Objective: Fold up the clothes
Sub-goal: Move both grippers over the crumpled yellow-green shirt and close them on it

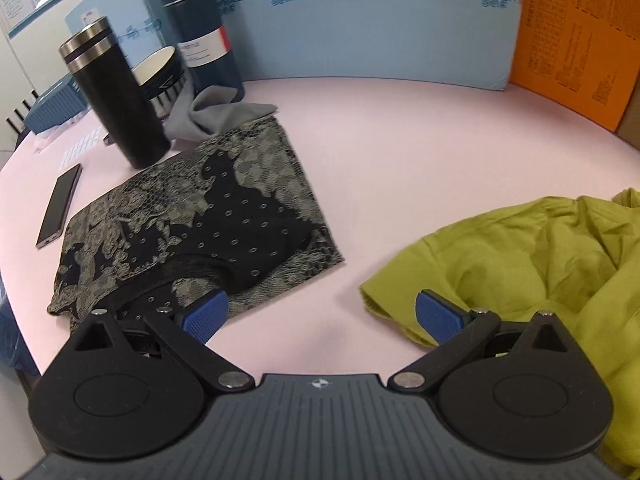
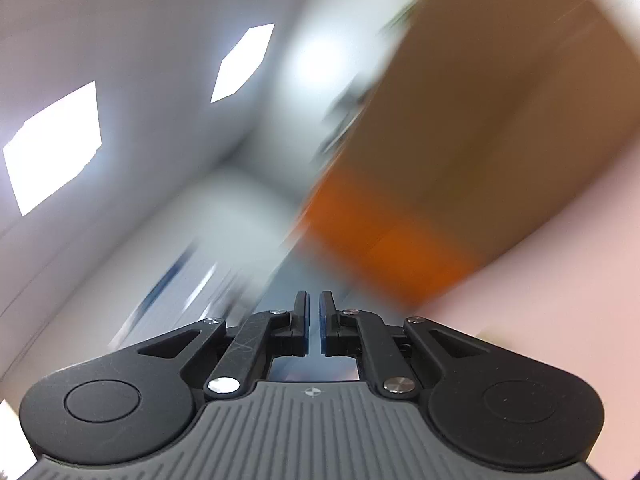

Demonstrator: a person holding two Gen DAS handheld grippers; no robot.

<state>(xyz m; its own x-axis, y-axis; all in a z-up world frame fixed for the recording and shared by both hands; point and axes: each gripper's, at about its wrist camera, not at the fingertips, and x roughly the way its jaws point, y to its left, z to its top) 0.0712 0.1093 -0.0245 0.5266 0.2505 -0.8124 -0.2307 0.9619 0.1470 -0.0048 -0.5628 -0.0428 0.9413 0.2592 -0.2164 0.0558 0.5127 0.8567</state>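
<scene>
In the left wrist view, a folded black and grey lace-patterned garment (image 1: 200, 220) lies flat on the pink table (image 1: 400, 140) at the left. A crumpled olive-green garment (image 1: 520, 264) lies at the right. My left gripper (image 1: 320, 314) is open and empty, low over the bare table between the two garments, its left pad (image 1: 204, 316) over the patterned garment's near edge and its right pad (image 1: 438, 318) at the green garment's edge. In the right wrist view, my right gripper (image 2: 314, 320) is nearly shut with a thin gap, holds nothing, and points up at the blurred ceiling.
A grey cloth (image 1: 216, 114), a black tumbler (image 1: 116, 96), a bowl (image 1: 160, 76) and a tall dark canister (image 1: 200, 24) stand at the back left. A phone (image 1: 58, 206) lies at the left. A blue foam board (image 1: 360, 36) and orange board (image 1: 576, 40) wall the back.
</scene>
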